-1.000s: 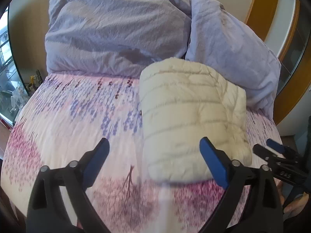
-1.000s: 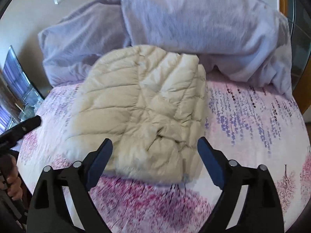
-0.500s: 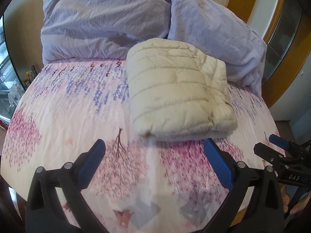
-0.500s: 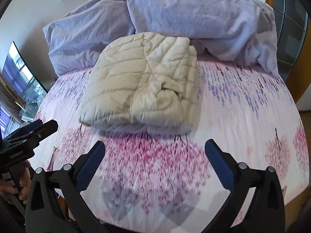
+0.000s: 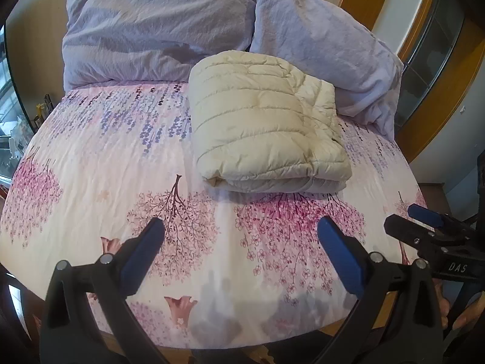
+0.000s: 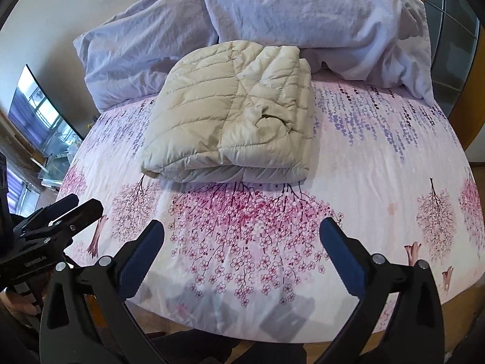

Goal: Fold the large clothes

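A: Where does the cream quilted jacket (image 5: 266, 127) lie?

B: It lies folded into a thick rectangular bundle on the bed (image 5: 100, 163), on the flowered sheet, toward the head end. Its far edge touches the lilac pillows (image 5: 157, 30) that lean against the wall.

A: Which way does the bundle run?

B: Its long axis runs from the foot of the bed toward the pillows. The near short end faces the cameras and shows the stacked folded layers, one on another. In the right wrist view the jacket (image 6: 233, 115) has a puckered crease in the top layer, right of the middle.

A: And the grippers?

B: The left gripper (image 5: 239, 242) hangs over the near part of the sheet, short of the jacket, its blue jaws spread wide with only printed blossoms between them. They have just been opening. The right gripper (image 6: 242, 242) stands the same way, jaws wide apart and empty, likewise just opened, and clear of the bundle's near end. Each gripper also shows at the edge of the other's view, beside the bed's foot.

A: Is either one touching the jacket?

B: No, both are apart from it.
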